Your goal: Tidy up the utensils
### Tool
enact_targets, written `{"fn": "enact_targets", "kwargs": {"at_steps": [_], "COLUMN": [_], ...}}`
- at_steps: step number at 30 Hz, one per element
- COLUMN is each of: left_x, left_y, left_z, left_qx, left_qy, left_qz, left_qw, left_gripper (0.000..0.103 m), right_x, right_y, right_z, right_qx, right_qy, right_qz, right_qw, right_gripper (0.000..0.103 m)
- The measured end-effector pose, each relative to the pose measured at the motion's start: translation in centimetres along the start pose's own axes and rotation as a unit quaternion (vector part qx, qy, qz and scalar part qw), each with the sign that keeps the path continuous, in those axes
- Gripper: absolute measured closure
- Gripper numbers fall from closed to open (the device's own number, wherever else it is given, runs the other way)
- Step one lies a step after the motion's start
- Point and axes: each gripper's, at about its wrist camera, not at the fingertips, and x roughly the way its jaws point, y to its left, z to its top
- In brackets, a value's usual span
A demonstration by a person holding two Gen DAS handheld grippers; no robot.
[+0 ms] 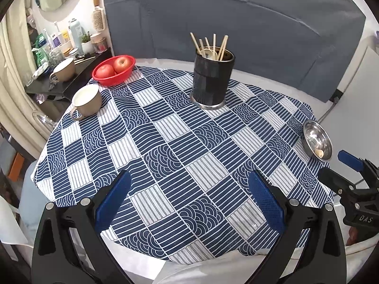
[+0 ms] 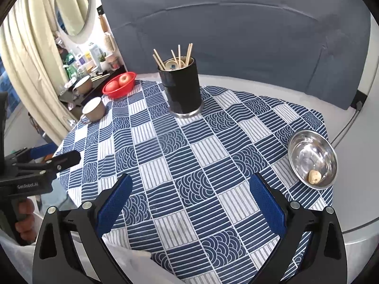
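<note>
Left wrist view gave me the black holder (image 1: 212, 80) standing upright at the far middle of the tabletop (image 1: 165, 146), on the blue patterned cloth, with the chopsticks (image 1: 209, 45) fanned out of its mouth and what looked like a spoon bowl tucked among them. I saw no loose utensils on the cloth, so I judged the sorting largely done, or the sticks themselves were what I had to work on.

I judged the chopsticks to be light, stiff and thin, likely to roll or pivot between the pads, so I would have pinched one near its upper end, above the rim, and lifted straight up. The holder looked smooth-walled and fairly tall; a sideways knock could tip it.

My left hand-held gripper (image 1: 189, 198) hovered over the near edge of the cloth, jaws spread wide with nothing between them; the holder sat well ahead of it and slightly right of its centre line. In the right wrist view my right hand-held gripper (image 2: 190, 200) was likewise spread and empty, with the holder far ahead and a little left. A steel bowl (image 2: 312, 158) holding a small pale lump lay near right, a cup (image 1: 87, 100) and a red basket of apples (image 1: 113, 69) far left.
</note>
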Motion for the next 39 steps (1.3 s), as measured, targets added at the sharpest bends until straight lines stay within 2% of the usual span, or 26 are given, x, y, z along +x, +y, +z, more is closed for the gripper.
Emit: {"fn": "enact_targets", "kwargs": {"at_steps": [8,18,39], "left_x": [-0.4,0.0,0.1], "left_y": [-0.4,0.7,0.4], "left_z": [0.1,-0.2,-0.2], "left_qx": [0.016,-0.017,-0.015], "left_qy": [-0.01,0.003,0.001], "left_qz": [0.007,-0.002,0.0], "left_qw": [0.9998,0.9999,0.9999], "left_gripper": [0.006,0.006,0.006], "right_x": [0.2,0.5,0.4], "right_y": [0.2,0.7,0.7], "right_z": [-0.1,-0.1,-0.3], "right_qx": [-0.007,-0.017,-0.01], "right_qy": [0.006,0.016,0.011], "right_qz": [0.001,0.0,-0.01], "right_qw": [1.0,1.0,1.0], "right_gripper": [0.008,0.008,0.008]}}
